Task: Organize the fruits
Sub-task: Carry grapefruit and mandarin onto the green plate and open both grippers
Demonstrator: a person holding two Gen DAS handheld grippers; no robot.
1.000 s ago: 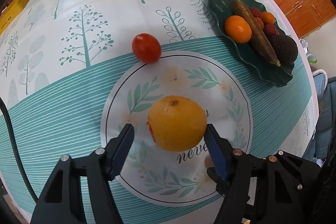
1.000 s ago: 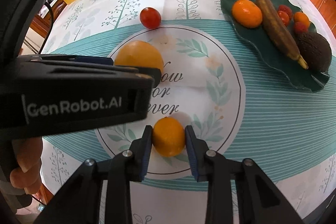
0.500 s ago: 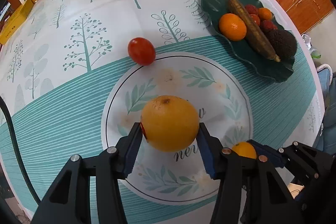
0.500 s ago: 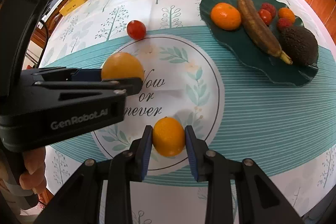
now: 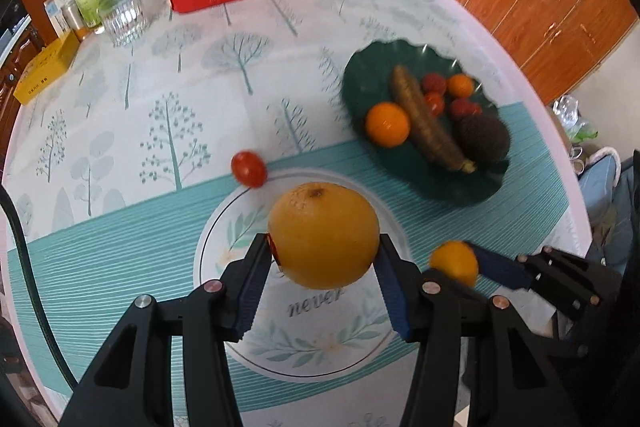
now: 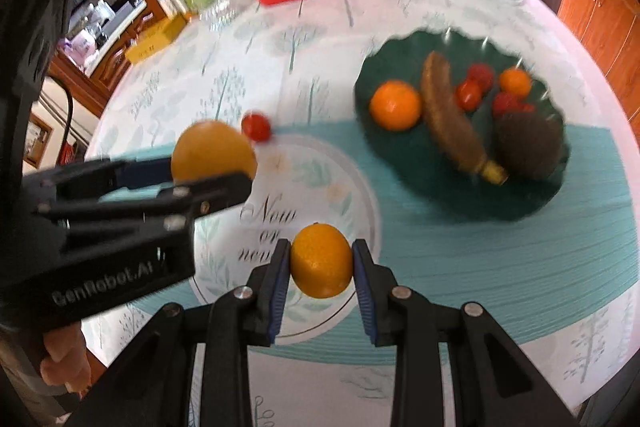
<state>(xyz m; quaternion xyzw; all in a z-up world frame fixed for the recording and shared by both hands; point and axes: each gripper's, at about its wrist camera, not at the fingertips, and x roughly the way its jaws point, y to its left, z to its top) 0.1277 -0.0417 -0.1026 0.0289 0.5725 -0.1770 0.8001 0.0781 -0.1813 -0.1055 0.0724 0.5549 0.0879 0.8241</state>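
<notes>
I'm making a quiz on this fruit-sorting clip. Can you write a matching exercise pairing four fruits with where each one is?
Things:
1. big yellow orange
2. small orange
3. tomato
4. banana

Places:
A. on the green plate
B. on the tablecloth
C. in the right tool
D. in the left tool

Pairs: 1-D, 2-C, 3-B, 4-A

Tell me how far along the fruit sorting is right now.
Done: the green plate already holds an orange, a banana, an avocado and small red fruits. In hand: the left gripper is shut on the large yellow fruit, and the right gripper is shut on the small orange fruit; neither is on the plate yet. Left: the tomato sits alone on the tablecloth.
</notes>
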